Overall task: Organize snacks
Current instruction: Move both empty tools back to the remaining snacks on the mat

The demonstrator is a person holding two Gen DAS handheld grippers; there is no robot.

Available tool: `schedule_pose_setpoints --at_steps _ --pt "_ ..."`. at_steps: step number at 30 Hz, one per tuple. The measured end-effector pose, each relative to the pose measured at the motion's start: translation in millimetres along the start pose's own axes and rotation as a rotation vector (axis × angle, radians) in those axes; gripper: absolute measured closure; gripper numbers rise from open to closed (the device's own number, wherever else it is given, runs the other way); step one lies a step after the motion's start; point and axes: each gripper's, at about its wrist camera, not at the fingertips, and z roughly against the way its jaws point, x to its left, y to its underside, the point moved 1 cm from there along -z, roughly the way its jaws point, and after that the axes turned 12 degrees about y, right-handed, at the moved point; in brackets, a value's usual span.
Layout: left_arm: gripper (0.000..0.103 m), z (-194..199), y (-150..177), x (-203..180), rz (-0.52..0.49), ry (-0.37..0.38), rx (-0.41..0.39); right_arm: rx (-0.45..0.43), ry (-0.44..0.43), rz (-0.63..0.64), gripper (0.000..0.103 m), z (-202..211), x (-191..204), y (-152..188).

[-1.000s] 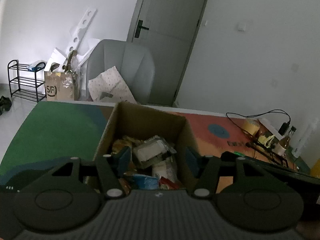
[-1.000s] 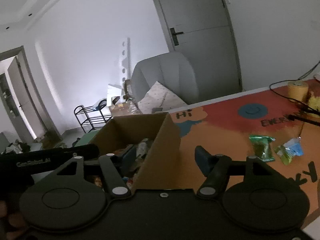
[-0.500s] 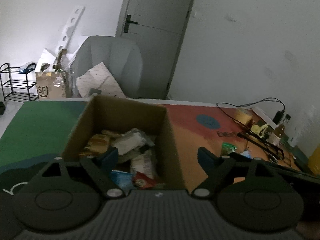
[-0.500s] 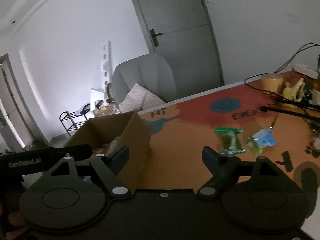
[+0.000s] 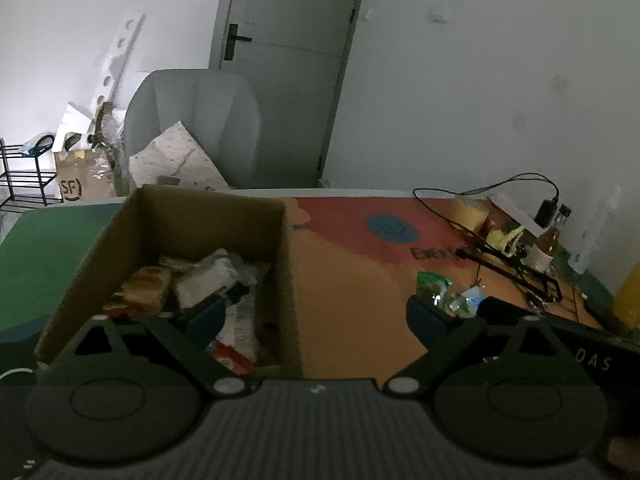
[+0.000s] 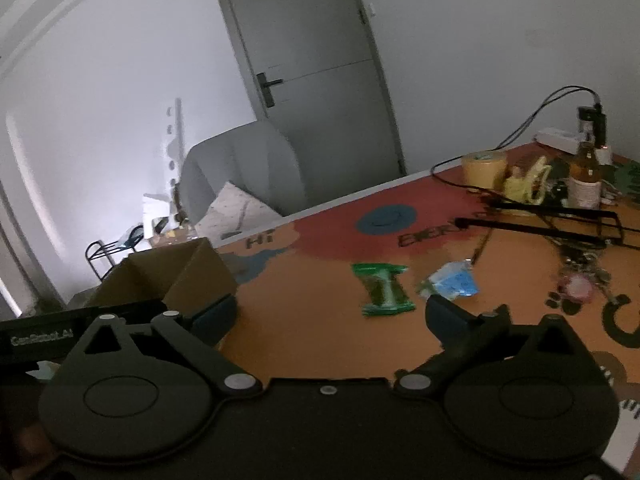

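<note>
A dim room with a grey door and a grey armchair is lying behind a desk (image 6: 320, 332) covered in an orange, red and green printed mat. On the mat, two loose snacks are sitting just beside each other: a green packet (image 6: 384, 290) and a small blue packet (image 6: 454, 282). The green packet is lying with its long axis running away from the right gripper (image 6: 328, 316), slightly right of the midline between its fingers; the blue one is sitting right at the tip of that gripper's right finger. The cardboard box (image 5: 192, 236), already holding a heap of wrapped snacks, is standing to the left of both packets.

The right gripper looks the nearer of the two, facing the packets almost head-on. From the left gripper (image 5: 316, 316) they are lying off to the right, by its right finger, while its left finger is hanging over the open box.

Both grippers have just been opening and are now standing wide, with nothing between their fingers and nothing touched.
</note>
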Motion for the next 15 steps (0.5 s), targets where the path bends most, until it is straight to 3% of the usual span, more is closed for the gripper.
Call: schedule_pose_setpoints --at_steps 15 --pt "0.005 -22.8 4.1 -32.4 -0.048 0.029 0.025 0.015 0.063 -0.052 0.000 -4.2 -45.5 5.1"
